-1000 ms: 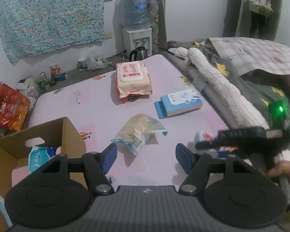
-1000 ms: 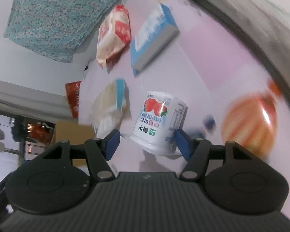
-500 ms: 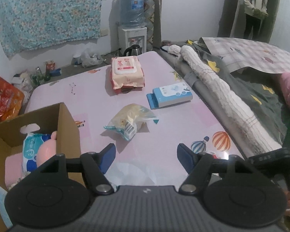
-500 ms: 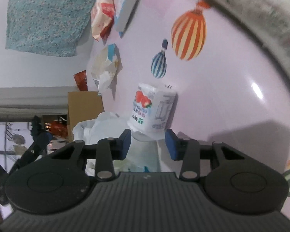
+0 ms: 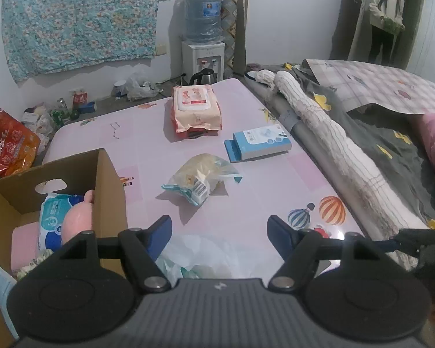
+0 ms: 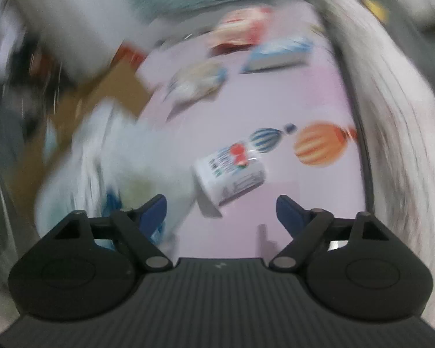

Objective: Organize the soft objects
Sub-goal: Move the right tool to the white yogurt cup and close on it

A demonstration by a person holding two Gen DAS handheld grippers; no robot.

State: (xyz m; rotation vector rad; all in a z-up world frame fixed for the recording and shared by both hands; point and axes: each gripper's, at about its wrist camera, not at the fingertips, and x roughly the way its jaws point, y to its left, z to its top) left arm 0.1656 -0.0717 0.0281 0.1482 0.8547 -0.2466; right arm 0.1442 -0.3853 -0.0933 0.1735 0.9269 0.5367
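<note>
Though motion blur smears the right wrist view, the pink vinyl-covered table (image 5: 148, 133) reads clearly. Brown cardboard box (image 5: 107, 174), near left, partly cut off, holds soft packs. Crumpled white plastic bag (image 5: 206, 252), half hidden behind left gripper (image 5: 219, 227), jaws spread, empty. White strawberry-print cup (image 6: 232, 174) tipped, beyond right gripper (image 6: 221, 207), jaws just opened, released.

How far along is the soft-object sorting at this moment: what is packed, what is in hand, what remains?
Done: a blue-and-white tissue pack and a pink soft toy sit in the brown cardboard box. In hand: nothing; both hand-held grippers are open, the right one's jaws having just opened, with the white strawberry-print cup lying free ahead of it. Left on the pink mat: clear snack bag, orange wipes pack, blue box.
</note>
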